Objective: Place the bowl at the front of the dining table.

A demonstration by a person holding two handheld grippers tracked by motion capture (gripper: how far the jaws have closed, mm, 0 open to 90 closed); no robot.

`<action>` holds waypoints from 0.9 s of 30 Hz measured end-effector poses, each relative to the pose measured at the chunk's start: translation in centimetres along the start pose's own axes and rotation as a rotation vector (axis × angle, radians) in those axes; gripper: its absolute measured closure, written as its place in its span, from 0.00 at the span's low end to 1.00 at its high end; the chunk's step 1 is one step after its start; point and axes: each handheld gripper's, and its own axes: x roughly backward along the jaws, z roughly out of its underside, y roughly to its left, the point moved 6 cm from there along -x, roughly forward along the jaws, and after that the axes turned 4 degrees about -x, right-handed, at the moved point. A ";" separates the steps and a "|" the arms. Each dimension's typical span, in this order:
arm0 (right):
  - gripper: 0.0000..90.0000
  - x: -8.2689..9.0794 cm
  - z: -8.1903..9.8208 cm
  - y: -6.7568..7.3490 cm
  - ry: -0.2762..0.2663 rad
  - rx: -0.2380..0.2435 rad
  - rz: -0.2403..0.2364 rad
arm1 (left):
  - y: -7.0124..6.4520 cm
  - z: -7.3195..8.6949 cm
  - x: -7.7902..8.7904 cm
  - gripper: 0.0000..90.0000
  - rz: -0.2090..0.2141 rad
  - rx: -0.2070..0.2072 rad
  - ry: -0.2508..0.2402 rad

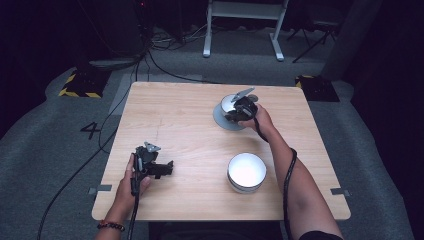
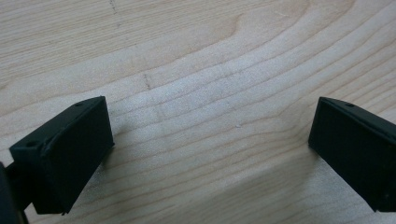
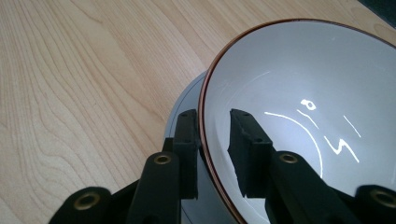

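- Left gripper [image 1: 167, 169] lies at 8 o'clock on the table [image 1: 190, 115], its jaws wide apart over bare wood with nothing between them (parked, I judge, so it stays clear of the other hand's work)
- Near bowl [image 1: 246, 171] stands upright at 5 o'clock, white inside, well apart from both grippers and untouched; it looks like the next piece to be dealt with, or one already set down, and I cannot tell which
- Right gripper [image 3: 212, 140] reaches to 1 o'clock and straddles the rim of the far bowl [image 3: 303, 84]: one jaw just outside the wall, the other inside
- A strip of white shows between the inner jaw and the wall, so the jaws are not pinching the bowl; they stand slightly apart with the rim between them
- The thin rim is the natural place to take such a bowl, since the jaws could not span its full width
- Far bowl rests on the grey plate [image 1: 222, 121], whose edge peeps out at the bowl's 7 o'clock side; stacking it there seems to be the point of the move, and with the bowl seated the grip is no longer needed
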 end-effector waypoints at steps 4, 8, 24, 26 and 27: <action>0.80 0.1 0.0 0.0 -0.004 -0.005 0.008 | 0.0 0.0 0.0 0.00 0.000 0.000 0.000; 0.79 0.3 0.2 -0.1 -0.003 -0.006 0.008 | 0.0 0.0 0.0 0.00 0.000 0.000 0.000; 0.72 1.5 0.6 -0.2 -0.015 -0.028 0.020 | 0.0 0.0 0.0 0.00 0.001 0.000 0.001; 0.71 1.7 0.8 -0.3 -0.015 -0.021 0.019 | 0.0 0.0 0.0 0.00 0.000 0.000 0.000; 0.71 1.7 0.8 -0.3 -0.015 -0.021 0.019 | 0.0 0.0 0.0 0.00 0.000 0.000 0.000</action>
